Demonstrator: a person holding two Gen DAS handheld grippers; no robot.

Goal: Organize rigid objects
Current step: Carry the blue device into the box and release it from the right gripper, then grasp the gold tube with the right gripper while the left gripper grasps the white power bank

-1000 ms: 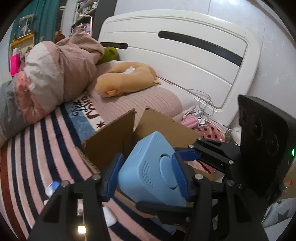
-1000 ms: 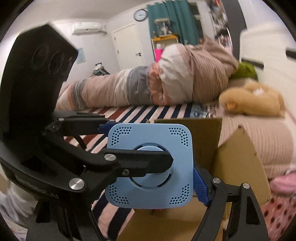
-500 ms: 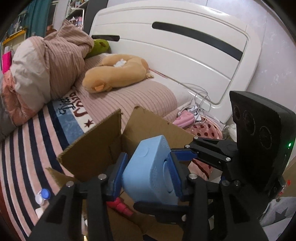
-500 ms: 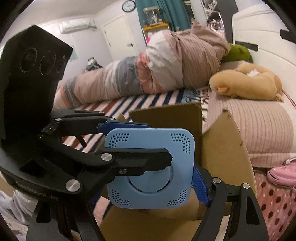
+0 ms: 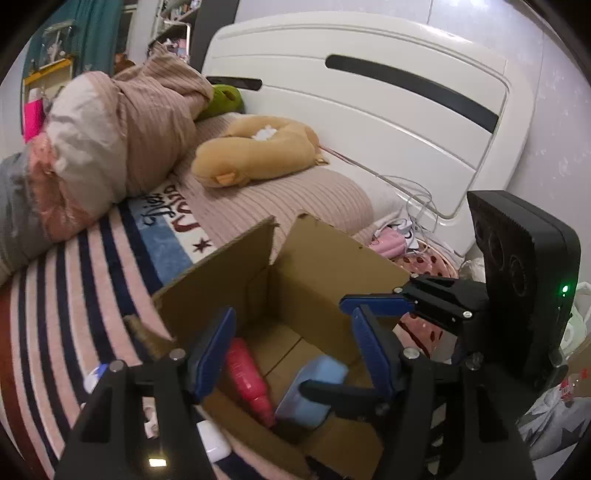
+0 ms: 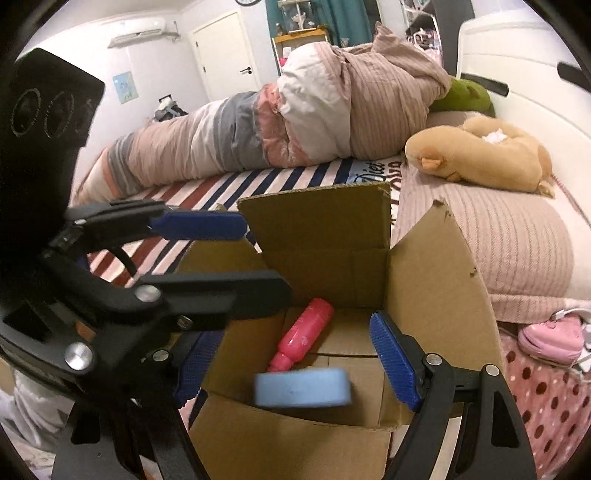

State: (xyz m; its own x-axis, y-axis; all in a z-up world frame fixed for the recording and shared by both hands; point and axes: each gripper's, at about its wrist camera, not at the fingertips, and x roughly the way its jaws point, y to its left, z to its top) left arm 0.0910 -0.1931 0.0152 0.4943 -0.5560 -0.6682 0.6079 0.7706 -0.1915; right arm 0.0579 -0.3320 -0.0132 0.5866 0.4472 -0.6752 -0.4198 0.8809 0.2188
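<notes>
The left gripper (image 5: 291, 354) is opening, nothing pinched; the right gripper (image 6: 295, 354) is held wide, empty. The blue device (image 6: 302, 387), blurred, is seen below both, inside the cardboard box (image 6: 436, 280), beside the pink bottle (image 6: 301, 338). Both are best lifted clear of the flaps.

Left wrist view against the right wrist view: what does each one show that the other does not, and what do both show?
Only the left wrist view: white cables by the headboard and a white item on the blanket beside the cardboard box.

Only the right wrist view: a white door, an air conditioner and a wall clock.

Both: the open box holding the pink bottle and blue device, the tan plush, the rolled quilt, and both grippers' jaws apart over the box, gripping nothing.
</notes>
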